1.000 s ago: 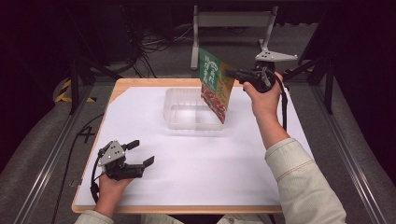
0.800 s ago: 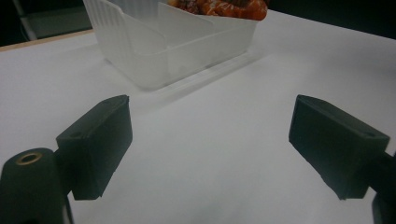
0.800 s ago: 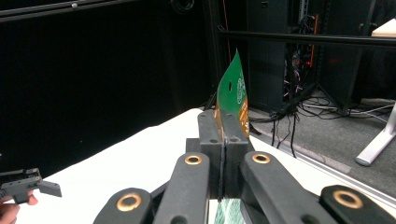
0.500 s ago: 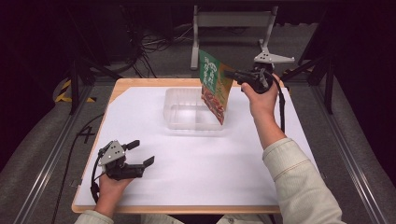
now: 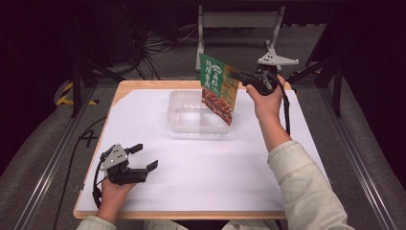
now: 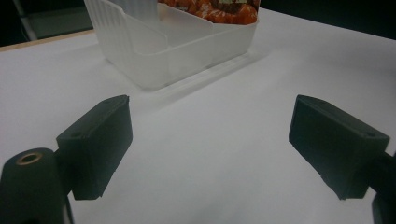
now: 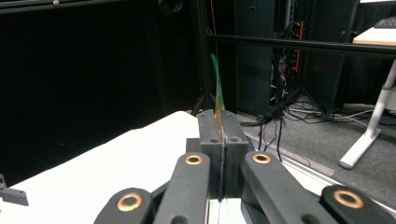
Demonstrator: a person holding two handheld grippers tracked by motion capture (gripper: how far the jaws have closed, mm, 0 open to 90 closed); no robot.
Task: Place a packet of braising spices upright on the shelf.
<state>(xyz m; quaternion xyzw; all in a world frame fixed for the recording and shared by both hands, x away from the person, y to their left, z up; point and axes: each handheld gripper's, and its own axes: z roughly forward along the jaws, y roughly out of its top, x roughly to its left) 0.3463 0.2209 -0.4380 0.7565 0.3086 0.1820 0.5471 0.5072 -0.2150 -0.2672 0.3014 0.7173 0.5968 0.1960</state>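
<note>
The right gripper (image 5: 235,75) is held above the far edge of the clear plastic container (image 5: 191,117), its fingers (image 7: 210,128) pressed together on the upper edge of a green snack pouch (image 5: 218,88). In the right gripper view the pouch (image 7: 217,88) stands edge-on, rising from between the two clamped fingers. The pouch hangs tilted, its lower red-printed end down inside the container on the right-hand side; whether it touches the container floor cannot be told. In the left gripper view, the pouch's lower end (image 6: 210,10) shows inside the container (image 6: 159,51), beyond an inner divider wall.

The left gripper (image 5: 146,157) rests low over the white bench (image 5: 215,177), well apart from the container on the near left side. Its fingers (image 6: 95,144) are spread wide with nothing between them.
</note>
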